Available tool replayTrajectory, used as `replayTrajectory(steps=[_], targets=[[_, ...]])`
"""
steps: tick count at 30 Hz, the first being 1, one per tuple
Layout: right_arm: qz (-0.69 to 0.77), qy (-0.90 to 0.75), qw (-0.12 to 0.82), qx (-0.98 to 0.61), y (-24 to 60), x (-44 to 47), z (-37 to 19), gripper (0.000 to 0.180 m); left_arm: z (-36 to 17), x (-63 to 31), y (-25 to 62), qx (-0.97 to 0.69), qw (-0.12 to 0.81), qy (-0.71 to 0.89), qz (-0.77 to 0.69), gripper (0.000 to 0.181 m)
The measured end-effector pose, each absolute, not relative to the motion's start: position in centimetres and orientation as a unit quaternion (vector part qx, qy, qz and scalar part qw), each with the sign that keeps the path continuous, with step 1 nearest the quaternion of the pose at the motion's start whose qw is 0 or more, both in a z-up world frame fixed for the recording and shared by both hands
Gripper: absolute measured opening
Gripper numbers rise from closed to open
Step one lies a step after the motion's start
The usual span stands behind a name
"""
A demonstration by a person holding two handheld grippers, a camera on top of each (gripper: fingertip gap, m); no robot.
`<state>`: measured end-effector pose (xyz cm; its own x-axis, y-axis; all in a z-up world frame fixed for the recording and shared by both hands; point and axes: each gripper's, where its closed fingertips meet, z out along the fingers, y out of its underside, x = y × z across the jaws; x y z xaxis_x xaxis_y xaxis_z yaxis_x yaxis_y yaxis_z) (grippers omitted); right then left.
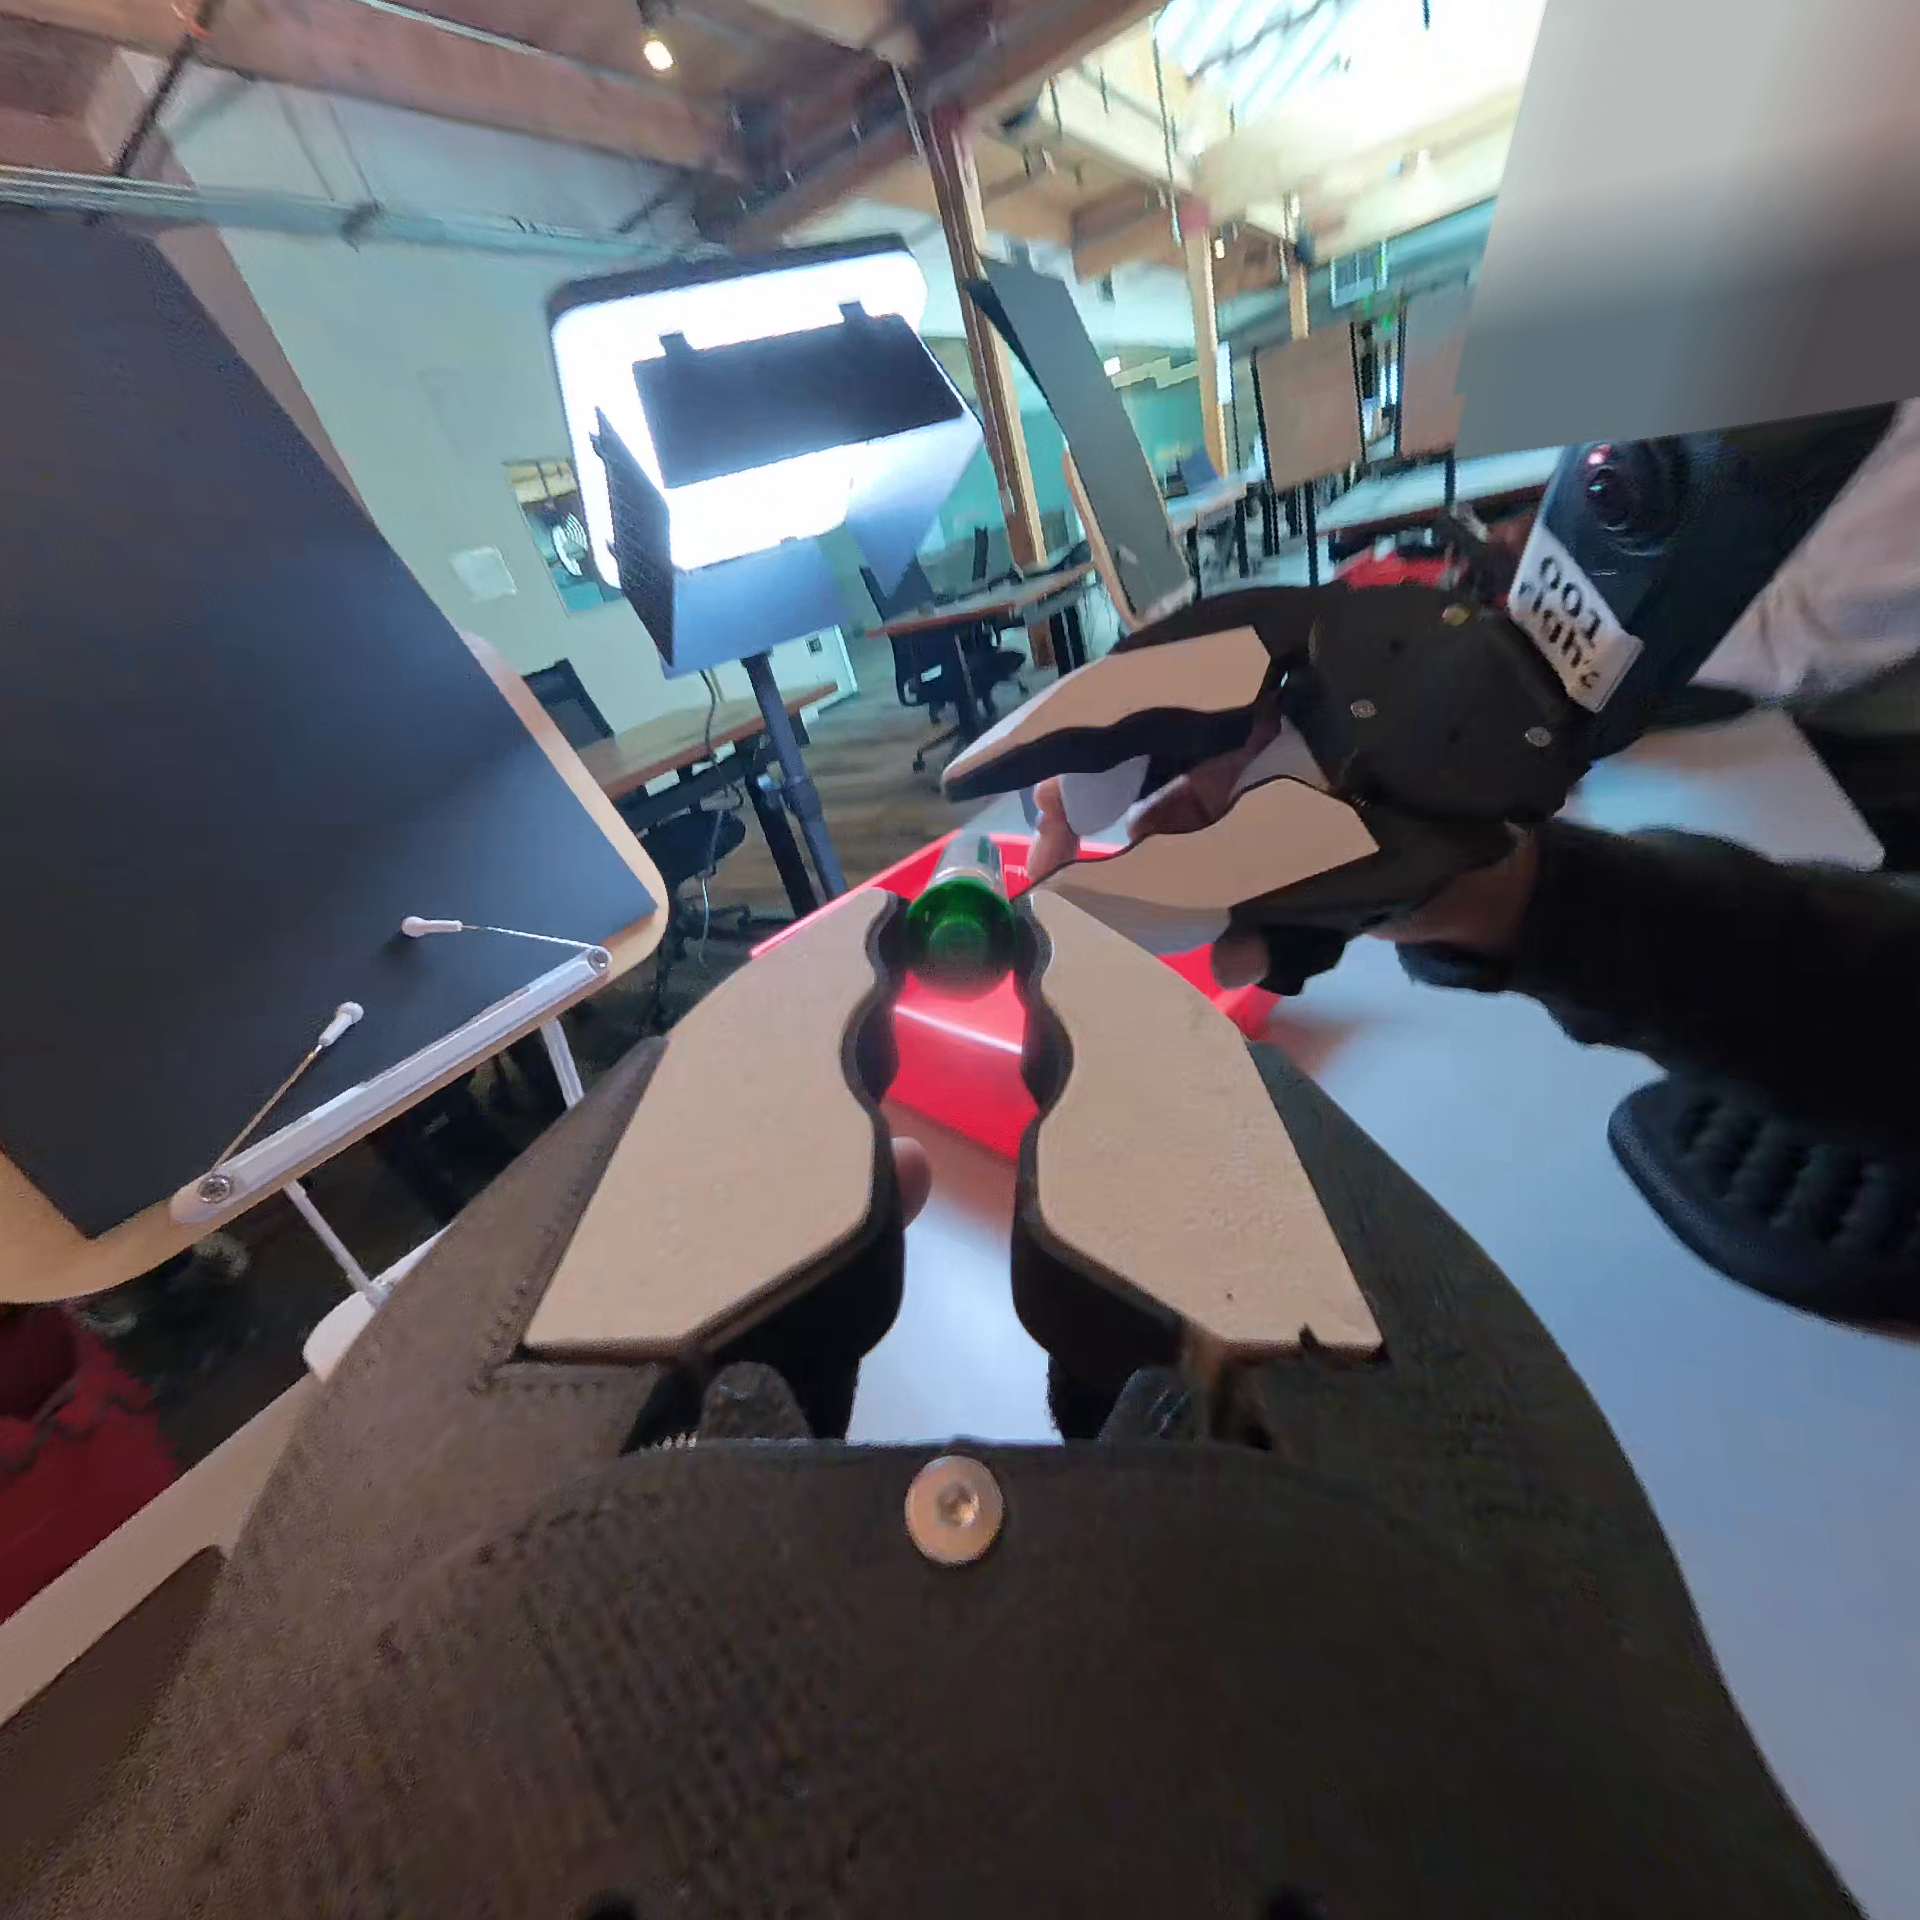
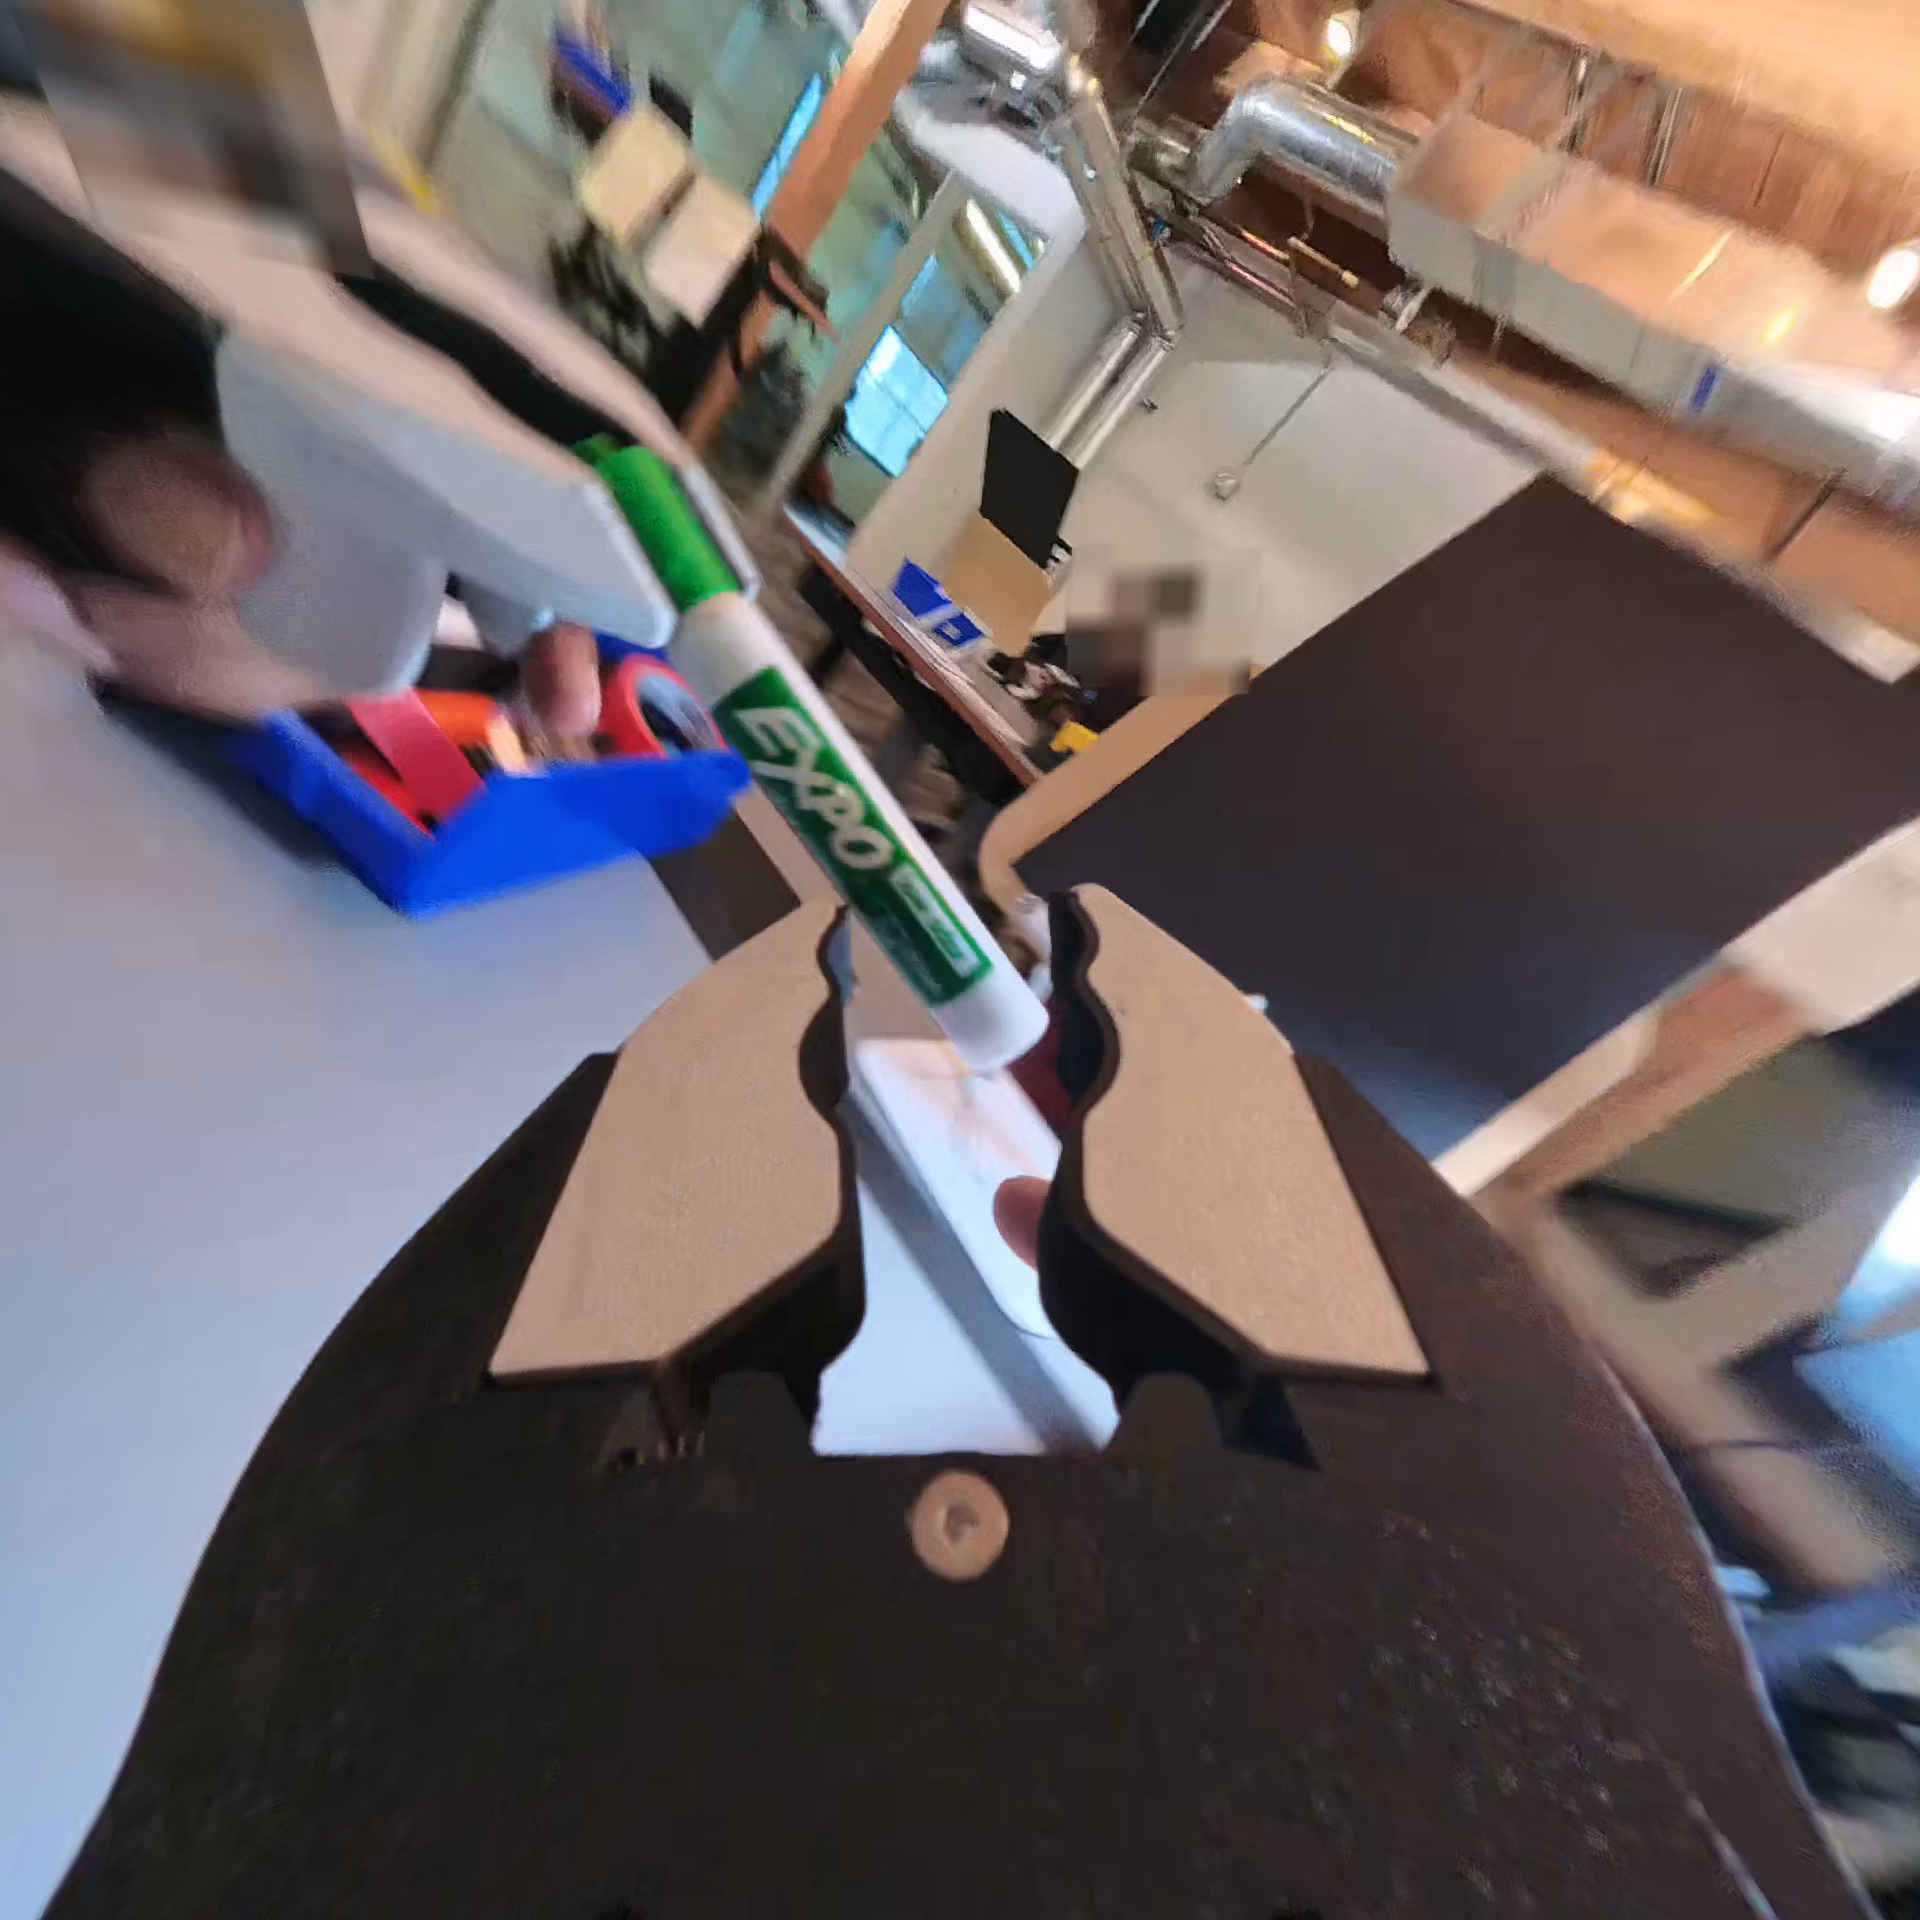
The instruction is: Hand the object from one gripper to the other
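Note:
A green-capped white marker (image 1: 956, 935) is held in the air over the table. My left gripper (image 1: 961, 914) is shut on its green cap, and the barrel points away from that camera. My right gripper (image 2: 948, 909) is open, with the marker's white barrel end (image 2: 987, 1008) lying between its fingertips; I see no firm contact. In the left wrist view the right gripper (image 1: 992, 831) comes in from the upper right, jaws apart around the barrel. In the right wrist view the left gripper (image 2: 691, 592) shows at the upper left, clamped on the cap.
A red bin (image 1: 966, 1081) sits on the white table (image 1: 1558, 1299) under the marker. A blue bin (image 2: 540, 831) holds tape rolls. A black board (image 1: 260, 623) on a stand is beside the table, also in the right wrist view (image 2: 1507, 779). A studio light (image 1: 779, 436) stands behind.

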<state>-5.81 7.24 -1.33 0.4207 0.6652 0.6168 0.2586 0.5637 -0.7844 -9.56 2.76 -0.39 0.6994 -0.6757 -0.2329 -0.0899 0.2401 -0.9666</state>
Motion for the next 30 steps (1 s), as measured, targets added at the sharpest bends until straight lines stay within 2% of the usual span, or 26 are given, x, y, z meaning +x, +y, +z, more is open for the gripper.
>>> replayTrajectory(steps=[3,8,13,15,16,22,26,30], targets=[[0.338,-0.456,0.663,-0.489,7.1,-5.6,-0.5,0.05,1.3,-11.0,2.5,-0.553,0.731,0.275,-0.291,0.02],[0.534,-0.442,0.555,-0.46,4.3,-7.4,-1.2,0.065,3.2,-11.2,0.9,-0.486,0.679,0.209,-0.509,0.019],[0.598,-0.438,0.554,-0.378,0.0,-7.6,1.5,0.048,1.9,-9.0,0.6,-0.452,0.597,0.18,-0.638,0.019],[0.598,-0.423,0.572,-0.369,-0.2,-6.9,2.6,0.026,1.4,-8.1,0.4,-0.441,0.575,0.18,-0.665,0.019],[0.588,-0.424,0.582,-0.369,0.0,-6.7,2.8,0.021,1.3,-7.7,0.2,-0.435,0.567,0.181,-0.675,0.019],[0.554,-0.455,0.573,-0.398,0.8,-6.0,2.7,0.02,-0.3,-6.6,1.0,-0.496,0.566,0.208,-0.625,0.022],[0.425,-0.483,0.623,-0.445,3.0,-5.2,2.1,0.02,-1.3,-8.9,3.5,-0.567,0.631,0.213,-0.484,0.03],[0.319,-0.52,0.609,-0.507,4.9,-5.0,-0.1,0.02,-1.6,-9.7,3.8,-0.596,0.686,0.295,-0.296,0.036]])
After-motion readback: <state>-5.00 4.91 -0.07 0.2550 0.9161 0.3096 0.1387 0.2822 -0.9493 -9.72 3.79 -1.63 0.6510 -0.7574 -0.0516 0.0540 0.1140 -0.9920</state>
